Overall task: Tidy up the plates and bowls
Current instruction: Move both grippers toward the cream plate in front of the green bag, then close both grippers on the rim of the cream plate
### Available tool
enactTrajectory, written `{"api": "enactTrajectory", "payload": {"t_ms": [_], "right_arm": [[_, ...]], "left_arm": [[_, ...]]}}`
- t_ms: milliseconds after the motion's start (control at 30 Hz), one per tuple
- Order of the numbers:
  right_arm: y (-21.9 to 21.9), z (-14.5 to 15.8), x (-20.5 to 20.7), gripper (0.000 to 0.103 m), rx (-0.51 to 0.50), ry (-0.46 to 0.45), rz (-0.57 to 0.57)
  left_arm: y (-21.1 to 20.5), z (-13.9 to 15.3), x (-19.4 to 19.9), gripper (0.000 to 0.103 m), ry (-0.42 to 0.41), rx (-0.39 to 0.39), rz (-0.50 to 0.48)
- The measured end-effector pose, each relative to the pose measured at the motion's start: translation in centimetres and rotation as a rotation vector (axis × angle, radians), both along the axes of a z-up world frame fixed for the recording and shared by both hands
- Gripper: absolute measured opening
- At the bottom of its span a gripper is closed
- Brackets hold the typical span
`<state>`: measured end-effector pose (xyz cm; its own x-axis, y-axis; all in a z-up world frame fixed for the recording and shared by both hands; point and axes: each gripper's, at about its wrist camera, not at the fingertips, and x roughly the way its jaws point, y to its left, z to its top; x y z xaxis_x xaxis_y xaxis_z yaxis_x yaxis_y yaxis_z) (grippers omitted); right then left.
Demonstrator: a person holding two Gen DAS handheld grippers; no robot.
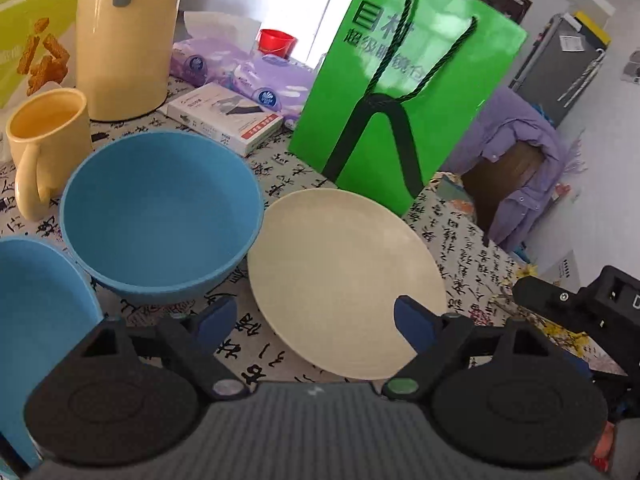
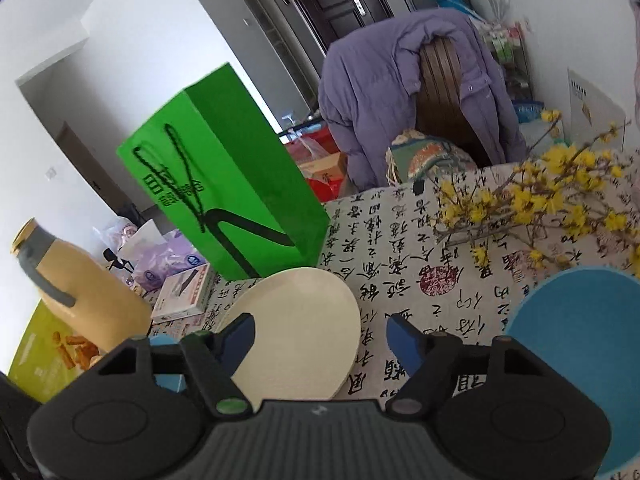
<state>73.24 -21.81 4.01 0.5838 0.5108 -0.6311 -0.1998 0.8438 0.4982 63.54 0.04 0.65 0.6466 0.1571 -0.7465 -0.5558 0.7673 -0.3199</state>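
Table: calligraphy-print tablecloth point(image 2: 400, 248), green gift bag point(image 1: 404, 80) standing on it.
Cream plate point(image 1: 344, 280): just beside the blue bowl point(image 1: 160, 216) — below my spread, empty left gripper point(image 1: 316, 320).
Right gripper point(image 2: 320, 338): fingers apart — I hold nothing; blue plate point(image 2: 576, 352) to its right.

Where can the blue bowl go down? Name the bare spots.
Bare cloth lies between the cream plate, the blue plate and the yellow flowers. A smaller strip lies before the blue bowl. It is crowded around the mug, jug and box.

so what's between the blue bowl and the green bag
Only bare calligraphy tablecloth separates the blue bowl from the green bag; the left wrist view shows it, with the cream plate nearer.
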Motion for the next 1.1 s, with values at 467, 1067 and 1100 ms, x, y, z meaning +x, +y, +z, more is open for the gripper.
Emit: {"api": "enactTrajectory", "payload": {"t_ms": [467, 1067, 1100], "right_arm": [[4.7, -8.1, 6.9, 0.021, -0.124, 0.093, -0.015], [3.1, -6.2, 3.3, 0.006, -0.232, 0.036, -0.053], [2.6, -5.9, 2.8, 0.005, -0.230, 0.033, -0.060]], "left_arm": [[0.8, -5.1, 3.7, 0.057, 0.097, -0.066, 0.118], [0.8, -4.9, 1.3, 0.012, 0.065, -0.150, 0.039], [0.4, -4.5, 0.9, 0.012, 0.060, -0.149, 0.026]]}}
